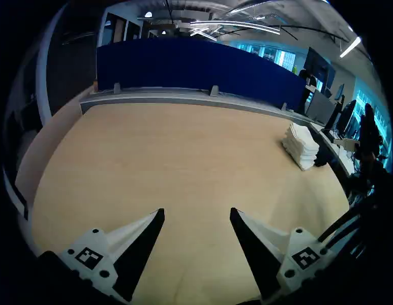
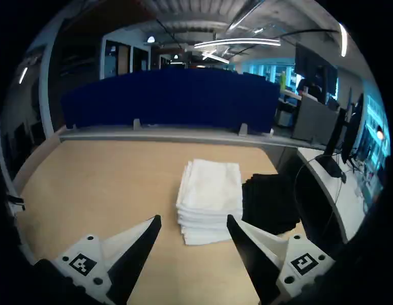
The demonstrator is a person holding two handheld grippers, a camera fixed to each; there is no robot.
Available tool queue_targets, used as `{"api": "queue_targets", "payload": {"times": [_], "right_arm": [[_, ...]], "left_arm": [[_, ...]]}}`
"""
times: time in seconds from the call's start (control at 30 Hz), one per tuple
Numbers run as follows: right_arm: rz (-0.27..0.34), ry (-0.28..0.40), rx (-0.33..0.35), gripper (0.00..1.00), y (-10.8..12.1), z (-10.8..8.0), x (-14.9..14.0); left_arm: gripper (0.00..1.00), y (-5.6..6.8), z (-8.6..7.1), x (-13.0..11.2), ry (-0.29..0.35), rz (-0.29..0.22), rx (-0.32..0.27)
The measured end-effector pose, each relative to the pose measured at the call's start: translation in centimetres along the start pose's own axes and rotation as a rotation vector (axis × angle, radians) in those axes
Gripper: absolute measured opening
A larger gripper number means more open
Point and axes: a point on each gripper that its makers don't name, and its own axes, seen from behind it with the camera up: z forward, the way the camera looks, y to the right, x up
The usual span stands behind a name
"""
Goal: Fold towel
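A stack of folded white towels [image 2: 210, 206] lies on the wooden table, just beyond my right gripper [image 2: 193, 223]. That gripper is open, and its fingertips flank the near end of the stack without touching it. A stack of black towels [image 2: 270, 202] sits right of the white one. In the left gripper view the same white stack [image 1: 301, 146] rests far off at the table's right edge. My left gripper [image 1: 197, 213] hovers open over bare tabletop with nothing between its fingers.
A blue divider panel [image 1: 196, 66] on a grey rail closes the table's [image 1: 160, 157] far side. Monitors [image 2: 349, 127] and desks with cables stand to the right, past the table edge. A chair [image 1: 369, 134] shows at the far right.
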Motion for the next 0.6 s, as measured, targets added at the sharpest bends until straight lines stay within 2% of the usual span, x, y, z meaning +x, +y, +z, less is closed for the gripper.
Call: {"api": "queue_targets", "payload": {"times": [0.17, 0.3, 0.4, 0.5, 0.6], "right_arm": [[0.053, 0.109, -0.013, 1.0, -1.7, -1.9, 1.0], [0.06, 0.186, -0.025, 1.0, -3.2, -3.5, 1.9], [0.066, 0.268, -0.038, 1.0, -4.1, -4.7, 3.2], [0.087, 0.347, -0.042, 1.0, -5.1, -5.9, 4.5], [0.106, 0.397, -0.031, 1.0, -6.4, -6.9, 5.4]], "left_arm": [[0.96, -0.1, 0.1, 0.7, 0.015, -0.001, -0.015], [0.95, -0.4, 0.1, 1.3, 0.029, 0.0, -0.022], [0.95, -0.6, 0.1, 2.0, 0.046, 0.002, -0.024], [0.96, -0.7, 0.2, 2.6, 0.061, -0.003, -0.024], [0.96, -1.0, 0.3, 3.1, 0.077, -0.011, -0.022]]}}
